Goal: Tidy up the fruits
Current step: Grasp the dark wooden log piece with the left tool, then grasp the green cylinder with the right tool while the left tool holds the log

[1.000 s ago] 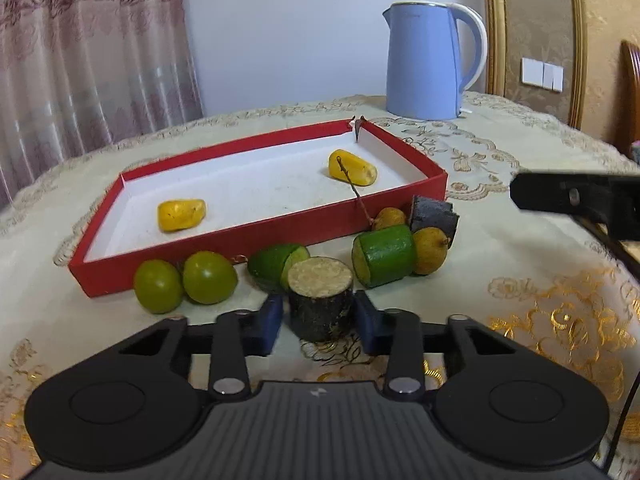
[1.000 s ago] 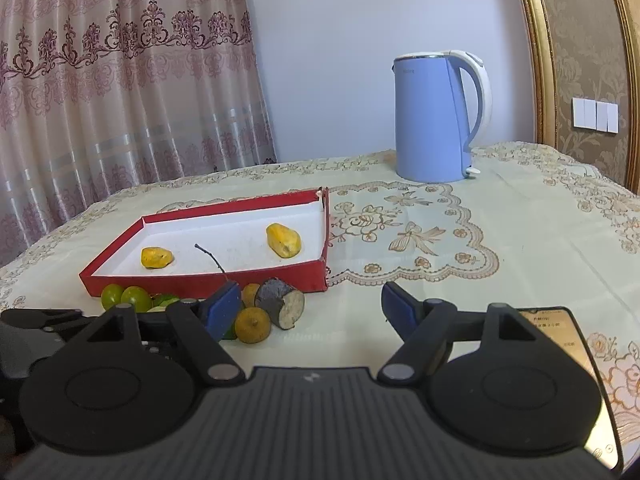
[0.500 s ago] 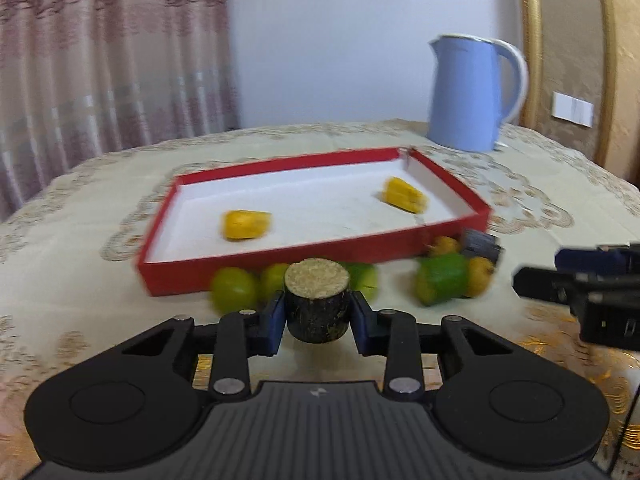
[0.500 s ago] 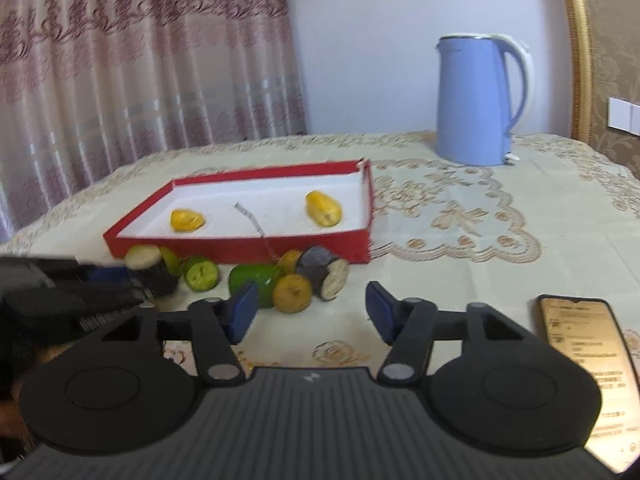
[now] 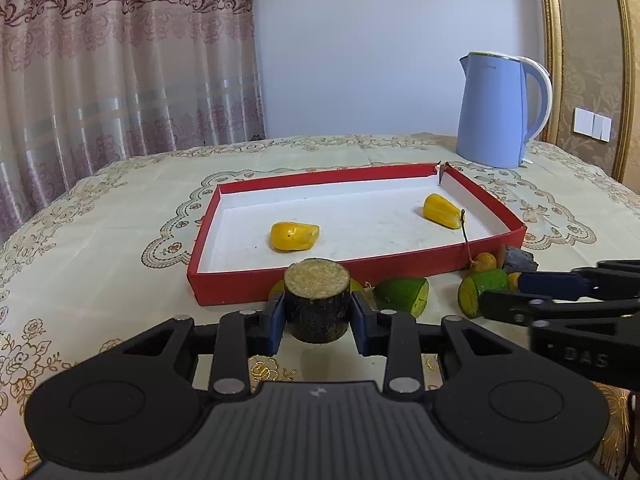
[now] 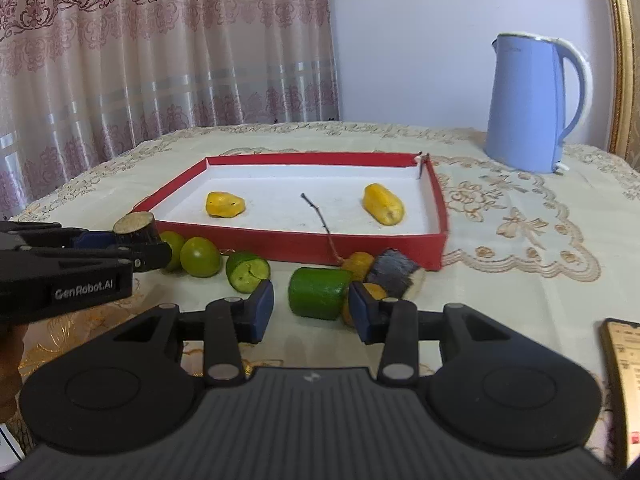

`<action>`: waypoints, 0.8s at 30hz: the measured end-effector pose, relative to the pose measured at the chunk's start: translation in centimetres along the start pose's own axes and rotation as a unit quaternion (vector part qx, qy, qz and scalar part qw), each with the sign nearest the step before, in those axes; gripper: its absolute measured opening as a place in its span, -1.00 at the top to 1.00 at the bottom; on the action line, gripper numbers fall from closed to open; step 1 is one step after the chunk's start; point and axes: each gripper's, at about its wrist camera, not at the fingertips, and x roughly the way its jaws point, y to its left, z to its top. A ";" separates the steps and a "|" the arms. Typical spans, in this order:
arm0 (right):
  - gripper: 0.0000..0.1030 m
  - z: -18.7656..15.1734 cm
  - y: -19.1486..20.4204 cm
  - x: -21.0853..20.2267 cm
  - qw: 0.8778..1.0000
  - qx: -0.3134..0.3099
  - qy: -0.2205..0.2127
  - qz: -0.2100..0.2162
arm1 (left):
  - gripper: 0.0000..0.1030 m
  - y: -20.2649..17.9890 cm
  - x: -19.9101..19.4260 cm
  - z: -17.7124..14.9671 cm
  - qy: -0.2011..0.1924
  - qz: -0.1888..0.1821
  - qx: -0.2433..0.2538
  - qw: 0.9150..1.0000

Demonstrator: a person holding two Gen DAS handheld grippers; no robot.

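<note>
The left gripper [image 5: 318, 315] is clamped on a dark-barked stub with a pale cut top [image 5: 317, 303], held clear of the cloth just before the red tray [image 5: 404, 270]; carry it level over the near wall before letting go. Further right, the right gripper [image 6: 311, 306] is closing around the green cut fruit piece [image 6: 319, 293] (pads not yet pressing), so centre it first.
</note>
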 end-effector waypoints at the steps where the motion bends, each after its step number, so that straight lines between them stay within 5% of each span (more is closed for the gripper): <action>1: 0.24 0.0 0.0 0.2 1.000 0.003 0.002 0.003 | 0.36 0.1 0.0 0.0 -0.002 0.002 0.000 1.000; 4: 0.25 -0.1 -0.3 0.3 1.000 0.008 0.000 0.003 | 0.36 0.4 -0.1 0.0 -0.002 0.005 -0.001 1.000; 8: 0.16 0.1 -0.4 0.0 0.998 -0.003 -0.008 -0.055 | 0.36 0.7 -0.1 0.0 -0.001 0.005 -0.005 1.000; 12: 0.17 0.2 0.1 -0.1 1.000 0.000 -0.004 -0.024 | 0.36 0.6 -0.1 0.0 -0.001 0.004 -0.004 1.000; 24: 0.14 0.3 1.0 3.5 0.998 -0.022 0.030 -0.049 | 0.36 0.8 -0.2 0.0 -0.002 0.007 -0.005 1.000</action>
